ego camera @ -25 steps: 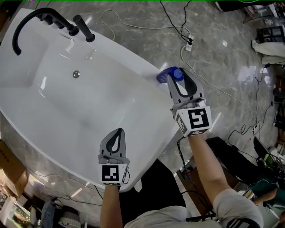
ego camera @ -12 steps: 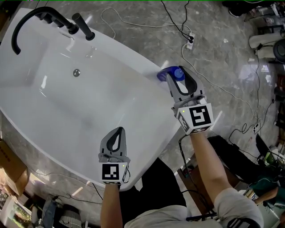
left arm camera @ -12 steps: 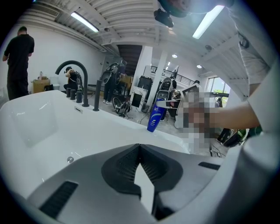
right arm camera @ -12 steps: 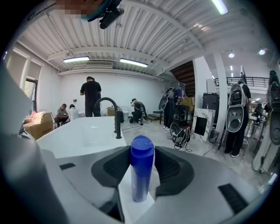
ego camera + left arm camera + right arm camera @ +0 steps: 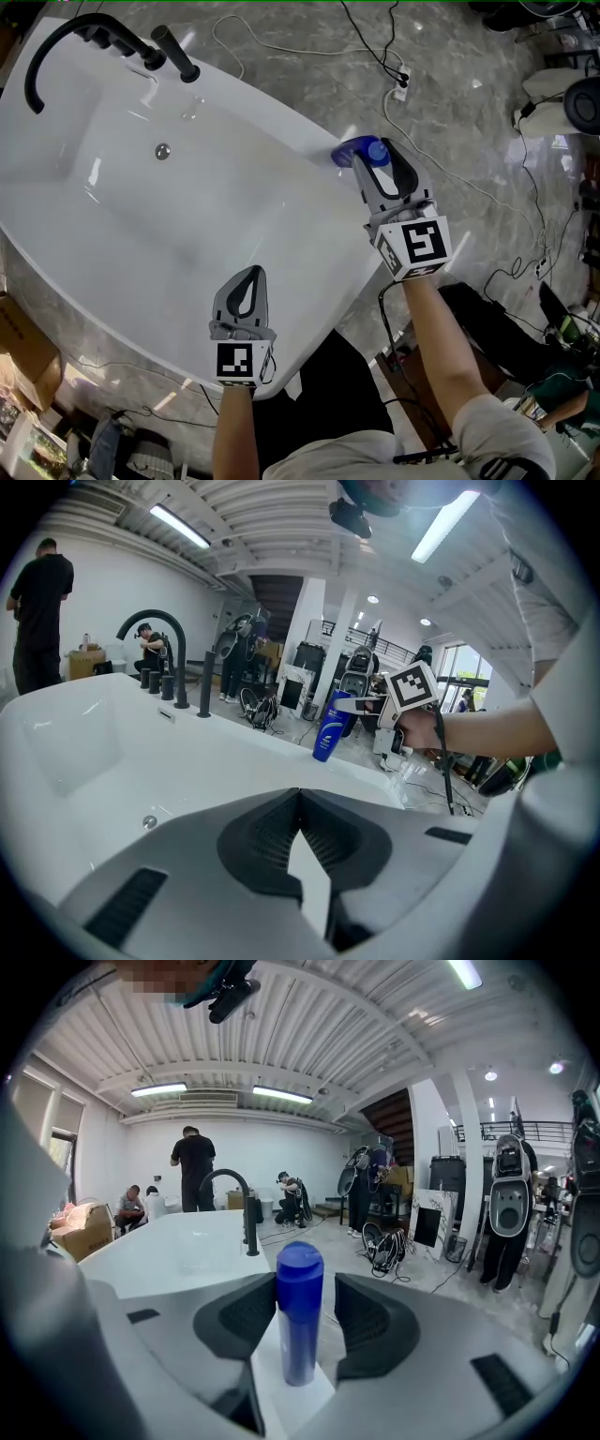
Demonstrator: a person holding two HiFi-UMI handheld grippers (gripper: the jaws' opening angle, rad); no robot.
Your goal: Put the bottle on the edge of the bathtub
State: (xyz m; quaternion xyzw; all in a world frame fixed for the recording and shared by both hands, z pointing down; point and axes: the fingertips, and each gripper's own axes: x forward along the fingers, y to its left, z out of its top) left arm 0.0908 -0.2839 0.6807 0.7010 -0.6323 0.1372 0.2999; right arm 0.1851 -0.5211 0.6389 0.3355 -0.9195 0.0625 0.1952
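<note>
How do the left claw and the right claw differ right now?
The left claw is shut and empty; the right claw is open, its jaws having just been opening, with the blue bottle upright between them. The left claw is over the near rim of the bathtub; the right claw is at its side rim. Both are hand-held.

The right claw [image 5: 306,1327] has its jaws apart, and they have just been opening. Between them a blue bottle [image 5: 299,1307] stands upright on the white bathtub edge [image 5: 173,1255], with a gap at its right side. A black faucet [image 5: 249,1211] rises beyond.
</note>
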